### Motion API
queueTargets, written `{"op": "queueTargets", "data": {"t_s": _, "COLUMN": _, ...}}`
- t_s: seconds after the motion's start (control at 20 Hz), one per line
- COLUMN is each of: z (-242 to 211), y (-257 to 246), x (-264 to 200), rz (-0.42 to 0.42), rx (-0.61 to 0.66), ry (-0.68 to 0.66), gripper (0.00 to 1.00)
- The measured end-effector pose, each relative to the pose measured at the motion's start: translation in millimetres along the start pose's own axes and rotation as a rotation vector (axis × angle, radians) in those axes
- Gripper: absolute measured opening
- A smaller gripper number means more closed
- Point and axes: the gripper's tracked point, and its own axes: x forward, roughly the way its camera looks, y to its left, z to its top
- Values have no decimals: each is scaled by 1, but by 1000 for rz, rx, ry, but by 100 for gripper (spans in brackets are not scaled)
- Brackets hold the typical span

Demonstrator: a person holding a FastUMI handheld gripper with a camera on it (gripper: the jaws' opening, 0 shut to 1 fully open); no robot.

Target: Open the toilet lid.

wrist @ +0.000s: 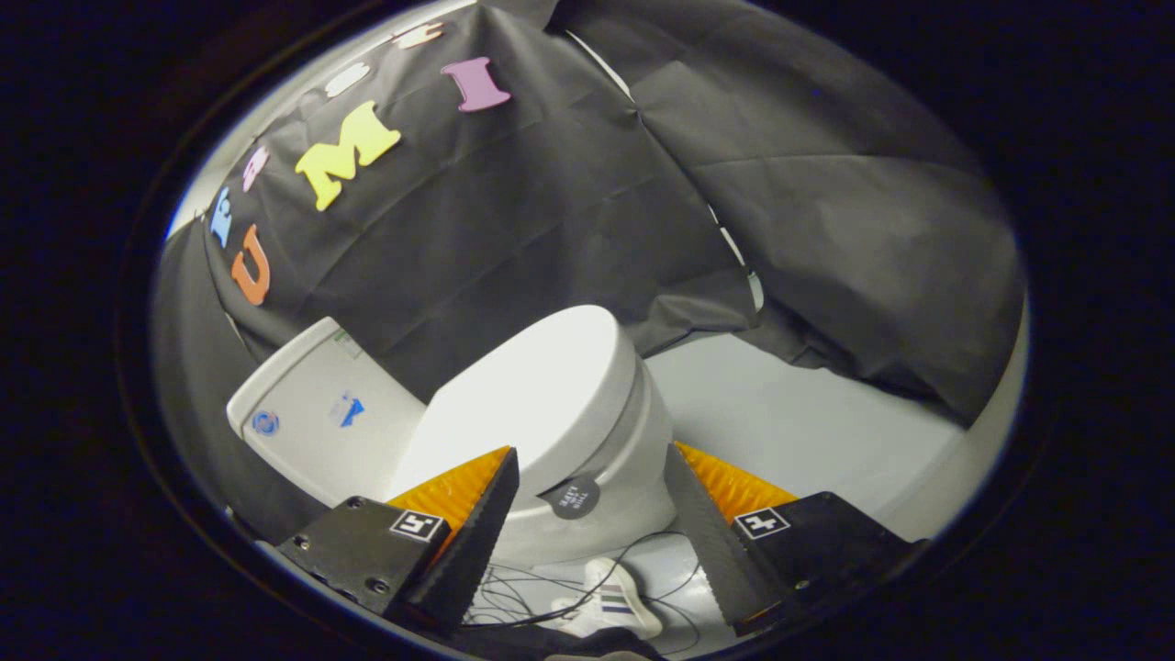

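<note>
The gripper (587, 468) is released, its two fingers spread wide and pressing on nothing; the front of the toilet sits in the gap between them. This stance appears chosen to bring the fingers either side of the lid's front lip, so that one can get under it and lift. Below the fingers, on the pale floor (808, 413), lie a shoe (610, 601) and a tangle of thin black cables (523, 597), both close to the foot of the toilet bowl (633, 477). Just ahead of the fingertips, a dark round tag (573, 497) hangs from the front edge of the toilet lid (542, 395), presumably to mark where to take hold. The lid lies down flat on the bowl, so the task is judged not yet begun; the bowl's contents are hidden beneath it and cannot be reported. Beyond the lid stands the cistern (317, 413), its top closed, with small stickers on it. Behind everything hangs the black cloth wall (569, 211), draped to the floor.
</note>
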Motion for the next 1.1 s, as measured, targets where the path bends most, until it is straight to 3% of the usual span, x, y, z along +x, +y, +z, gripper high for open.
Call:
{"op": "queueTargets", "data": {"t_s": 0.55, "z": -9, "y": 29, "x": 9, "rz": 127, "rx": 42, "ry": 72, "gripper": 100}}
{"op": "queueTargets", "data": {"t_s": 0.8, "z": -29, "y": 13, "x": 19, "rz": 144, "rx": 155, "ry": 146, "gripper": 100}}
{"op": "queueTargets", "data": {"t_s": 1.1, "z": -44, "y": 1, "x": 33, "rz": 206, "rx": 414, "ry": 211, "gripper": 97}}
